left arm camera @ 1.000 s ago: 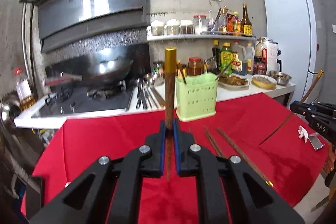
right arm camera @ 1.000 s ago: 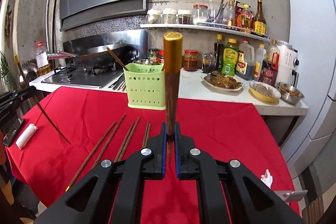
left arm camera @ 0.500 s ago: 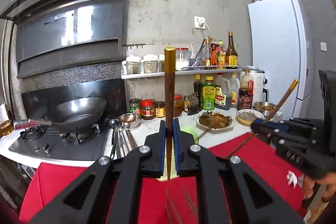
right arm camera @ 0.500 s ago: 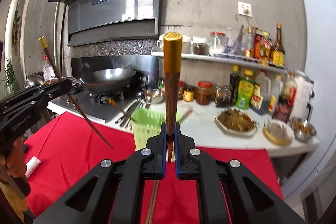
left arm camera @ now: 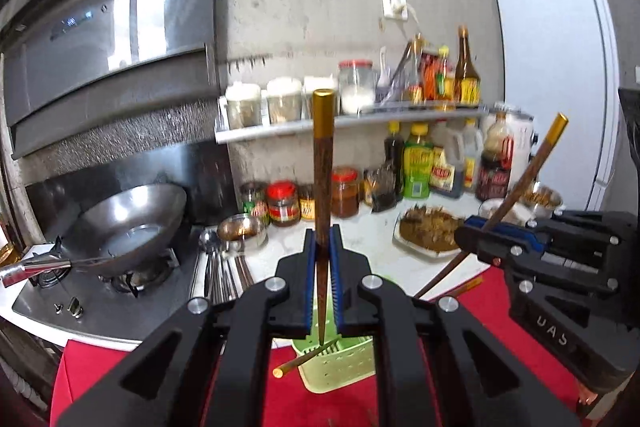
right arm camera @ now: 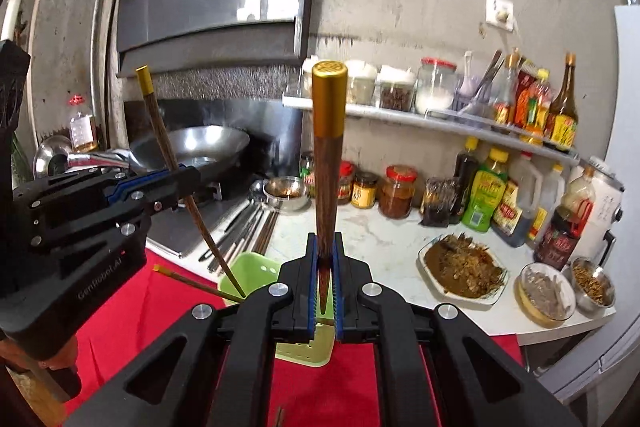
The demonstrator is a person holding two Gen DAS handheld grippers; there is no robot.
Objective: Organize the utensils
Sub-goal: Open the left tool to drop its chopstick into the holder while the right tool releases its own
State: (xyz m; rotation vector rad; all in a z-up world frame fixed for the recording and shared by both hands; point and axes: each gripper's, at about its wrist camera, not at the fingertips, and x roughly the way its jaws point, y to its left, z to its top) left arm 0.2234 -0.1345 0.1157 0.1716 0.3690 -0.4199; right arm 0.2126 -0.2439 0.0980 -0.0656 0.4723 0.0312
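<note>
chopstick (left arm camera: 322, 163) tips hidden, green holder (left arm camera: 340, 367) half-covered

- "GenRobot.AI" is printed in grey on the black body of the left gripper (right arm camera: 168, 183).
- The bottle and jar labels along the shelf (right arm camera: 448, 125) are too blurred to read.

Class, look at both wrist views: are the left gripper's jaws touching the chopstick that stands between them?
Touching. In the left wrist view the left gripper has its jaws clamped on the chopstick, holding it upright.
</note>
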